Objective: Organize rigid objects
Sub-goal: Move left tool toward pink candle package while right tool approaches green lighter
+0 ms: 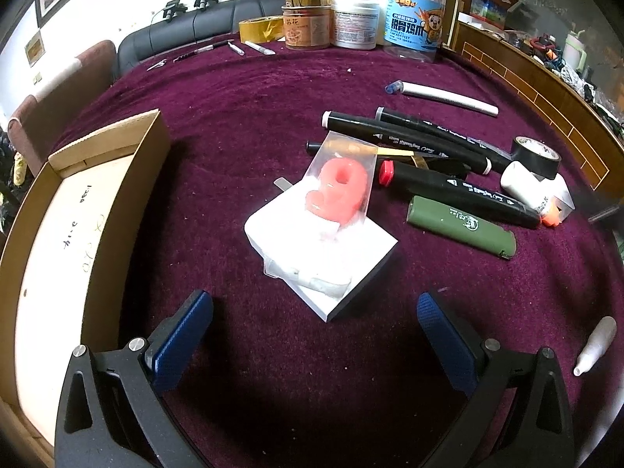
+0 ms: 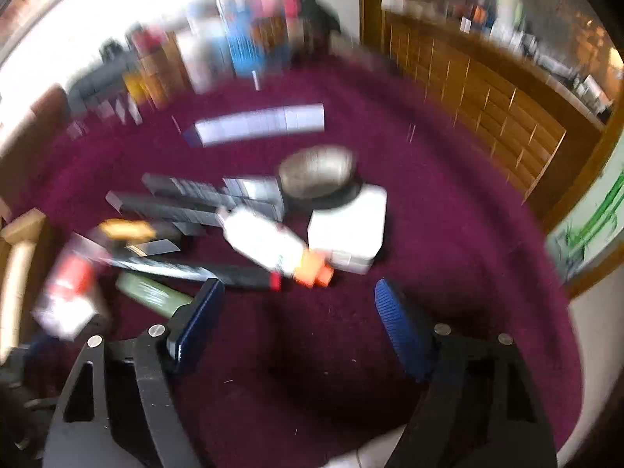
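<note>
White bottle (image 2: pixel 265 240) apparently beyond spread fingers (image 2: pixel 397 323), untouched

A: What is reading poorly ahead of the right gripper (image 2: pixel 298 319)?
B: Everything is smearing there; the markers (image 2: pixel 202 204) are streaking into grey bars and the jars (image 2: pixel 241 39) beyond are dissolving into colour.
A: And around the left gripper (image 1: pixel 314 329)?
B: The cardboard box (image 1: pixel 70 234) beside its left finger is running off the picture's edge, and the marker lettering is staying too small to read.
</note>
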The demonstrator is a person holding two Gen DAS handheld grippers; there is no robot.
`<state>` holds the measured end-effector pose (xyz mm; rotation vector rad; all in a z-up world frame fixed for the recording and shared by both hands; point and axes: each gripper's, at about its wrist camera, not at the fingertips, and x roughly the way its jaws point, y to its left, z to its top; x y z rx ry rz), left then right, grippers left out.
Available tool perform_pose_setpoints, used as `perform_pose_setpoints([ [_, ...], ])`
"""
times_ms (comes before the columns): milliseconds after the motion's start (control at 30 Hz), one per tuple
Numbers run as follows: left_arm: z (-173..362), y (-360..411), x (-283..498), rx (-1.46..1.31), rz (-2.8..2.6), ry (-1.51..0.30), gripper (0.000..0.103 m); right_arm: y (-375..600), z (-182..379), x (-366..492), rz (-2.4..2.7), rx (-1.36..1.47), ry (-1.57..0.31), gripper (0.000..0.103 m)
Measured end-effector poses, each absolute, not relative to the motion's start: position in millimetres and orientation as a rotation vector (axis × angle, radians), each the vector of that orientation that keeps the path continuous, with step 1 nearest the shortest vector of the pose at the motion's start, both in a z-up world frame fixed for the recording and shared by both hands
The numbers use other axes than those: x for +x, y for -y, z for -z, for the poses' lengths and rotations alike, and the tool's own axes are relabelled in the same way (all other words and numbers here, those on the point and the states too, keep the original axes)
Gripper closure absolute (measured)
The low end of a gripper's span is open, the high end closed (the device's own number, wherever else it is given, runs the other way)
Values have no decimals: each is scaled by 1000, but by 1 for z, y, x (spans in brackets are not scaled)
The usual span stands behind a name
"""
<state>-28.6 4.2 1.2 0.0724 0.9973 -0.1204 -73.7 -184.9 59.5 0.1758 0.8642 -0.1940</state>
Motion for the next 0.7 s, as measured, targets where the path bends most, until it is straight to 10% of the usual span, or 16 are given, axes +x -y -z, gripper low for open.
perform_pose_setpoints([
  [167, -1, -2, -27, 75, 103, -997, 1, 176, -126, -156, 156, 109, -456, 3],
  [267, -2, -3, -26, 75, 116, -1018, 1, 183, -107, -146, 103, 155, -600, 0],
  [367, -21, -16, -43, -7, 191, -1048, 23, 189, -82, -126, 35, 204, -765, 4],
  [700, -101, -93, -125, -88, 218, -807, 20, 142, -54, -78, -153, 93, -925, 12],
])
